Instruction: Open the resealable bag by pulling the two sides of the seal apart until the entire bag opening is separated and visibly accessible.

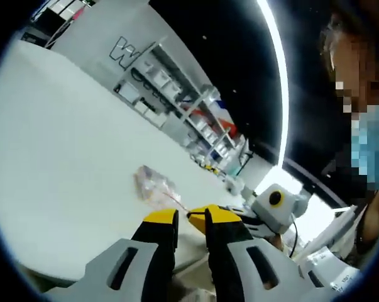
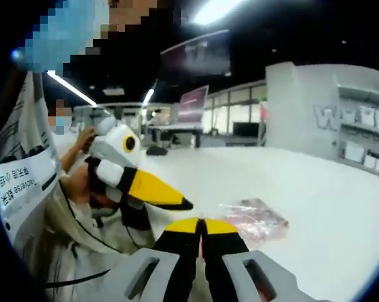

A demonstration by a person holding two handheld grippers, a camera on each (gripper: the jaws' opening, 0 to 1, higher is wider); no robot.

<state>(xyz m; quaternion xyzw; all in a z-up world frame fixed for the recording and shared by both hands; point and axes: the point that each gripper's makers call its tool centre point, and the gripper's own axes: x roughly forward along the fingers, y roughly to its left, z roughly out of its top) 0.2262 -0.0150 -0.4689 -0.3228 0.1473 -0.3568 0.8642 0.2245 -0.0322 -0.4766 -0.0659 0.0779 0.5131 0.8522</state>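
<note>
Left tool [image 1: 190,221]: black jaws with yellow tips, nearly together, only a thin gap between them. A thin strip of the resealable bag [image 1: 155,187] seems to run down to the tips, but can't confirm from the left gripper view that it's pinched.

Bag is clear plastic, crumpled, with something pinkish inside. It lies flat on the white bench [image 1: 57,163], just beyond the left tool's tips. In the right gripper view the same bag [image 2: 255,218] sits on the bench [image 2: 327,207] just beyond and to the right of the right tool [image 2: 202,226].

Right tool: jaws closed, yellow tips touching, nothing visibly between them.

The left tool [image 2: 153,190] comes into the right gripper view from the left, yellow tip pointing toward the bag, close to the right tool's tips.

Background: white shelving [image 1: 189,107] with bins along the wall behind the bench, ceiling strip light [image 1: 278,82] overhead.
</note>
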